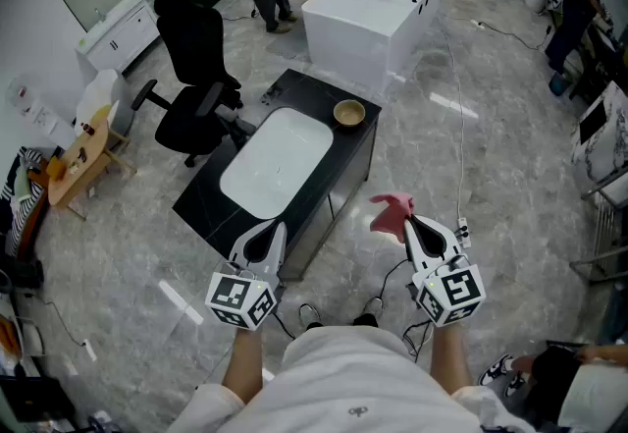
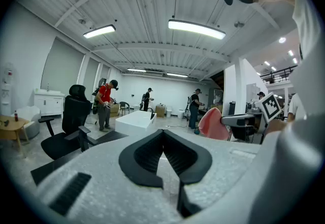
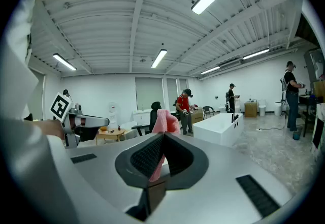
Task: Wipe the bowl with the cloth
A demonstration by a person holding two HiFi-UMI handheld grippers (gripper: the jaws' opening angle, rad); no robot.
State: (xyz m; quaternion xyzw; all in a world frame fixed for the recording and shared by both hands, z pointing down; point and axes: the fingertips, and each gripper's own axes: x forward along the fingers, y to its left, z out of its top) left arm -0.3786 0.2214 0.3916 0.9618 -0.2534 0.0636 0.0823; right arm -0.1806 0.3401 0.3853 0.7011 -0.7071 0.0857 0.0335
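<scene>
The bowl (image 1: pixel 349 113) is small, round and tan. It stands upright at the far right corner of the black bench (image 1: pixel 211 200), just beside the white basin (image 1: pixel 280 156) sunk into it. The cloth (image 1: pixel 392 213) is pink and crumpled. It is off the bench, in the air past its right edge, pinched in the right gripper (image 1: pixel 406 222), with a bunch standing above the jaws and a strip hanging between them.
</scene>
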